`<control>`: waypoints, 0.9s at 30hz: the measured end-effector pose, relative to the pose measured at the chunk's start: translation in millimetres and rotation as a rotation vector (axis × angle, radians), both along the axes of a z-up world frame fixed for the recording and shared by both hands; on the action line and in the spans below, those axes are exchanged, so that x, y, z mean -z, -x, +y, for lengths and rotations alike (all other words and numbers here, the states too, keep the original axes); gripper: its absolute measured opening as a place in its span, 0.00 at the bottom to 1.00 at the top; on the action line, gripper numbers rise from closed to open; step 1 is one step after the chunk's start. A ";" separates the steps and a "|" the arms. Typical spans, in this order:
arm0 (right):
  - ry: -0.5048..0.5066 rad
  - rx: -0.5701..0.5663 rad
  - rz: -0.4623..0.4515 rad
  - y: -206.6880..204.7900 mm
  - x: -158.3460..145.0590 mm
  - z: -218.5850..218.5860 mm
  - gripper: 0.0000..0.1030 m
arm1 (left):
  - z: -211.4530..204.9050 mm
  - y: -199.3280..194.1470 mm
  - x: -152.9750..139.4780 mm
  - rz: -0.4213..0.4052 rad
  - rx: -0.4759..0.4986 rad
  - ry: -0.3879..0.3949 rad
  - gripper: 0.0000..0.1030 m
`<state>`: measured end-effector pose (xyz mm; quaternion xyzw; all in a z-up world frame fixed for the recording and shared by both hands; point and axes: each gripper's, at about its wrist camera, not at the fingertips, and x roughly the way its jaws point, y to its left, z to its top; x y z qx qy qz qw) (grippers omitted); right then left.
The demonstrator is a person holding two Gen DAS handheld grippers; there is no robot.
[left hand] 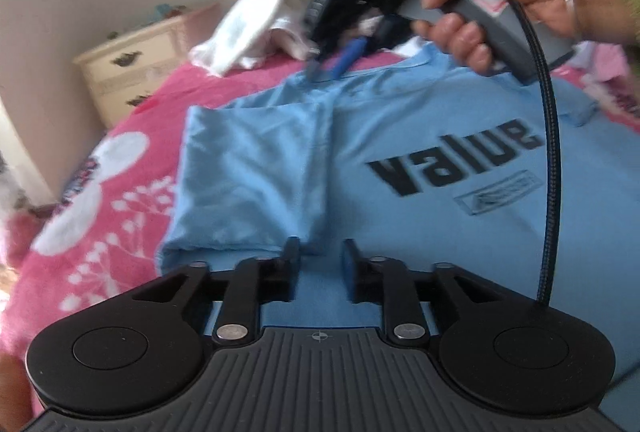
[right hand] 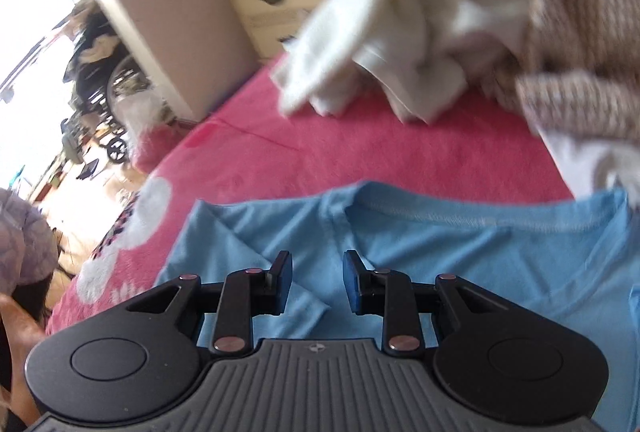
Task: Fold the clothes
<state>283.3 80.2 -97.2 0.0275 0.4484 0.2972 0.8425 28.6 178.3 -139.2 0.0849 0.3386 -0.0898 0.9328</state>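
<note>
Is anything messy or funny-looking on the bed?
Yes. A heap of unfolded clothes, white and tan striped, lies crumpled on the pink blanket beyond the blue T-shirt. The shirt itself lies flat, one sleeve folded in. Both the left gripper and the right gripper are open.

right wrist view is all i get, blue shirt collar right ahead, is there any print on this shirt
Observer: Yes, the blue shirt has the black word "value" across its chest, seen from the left wrist.
Operator: is a sleeve folded in yet
Observer: One sleeve lies folded over the body, just ahead of the left gripper.
Operator: where is my gripper from there
Observer: The right gripper hangs over the collar edge, jaws apart, with a hand around its grey handle.
Operator: what's the left one doing
Observer: Its jaws are open above the shirt, holding nothing.
</note>
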 end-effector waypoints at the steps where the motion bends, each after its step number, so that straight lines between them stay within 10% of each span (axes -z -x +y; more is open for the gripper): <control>1: 0.006 -0.022 -0.017 3.3 -2.4 2.7 0.30 | 2.9 1.4 -1.8 -0.009 0.000 0.015 0.26; 14: 0.093 -0.113 0.009 25.4 28.3 24.1 0.26 | 67.3 -22.3 8.4 -0.007 -0.313 0.158 0.26; 27: 0.068 -0.120 0.007 33.5 8.6 -1.0 0.28 | 78.2 -8.1 -12.8 -0.009 -0.352 0.220 0.28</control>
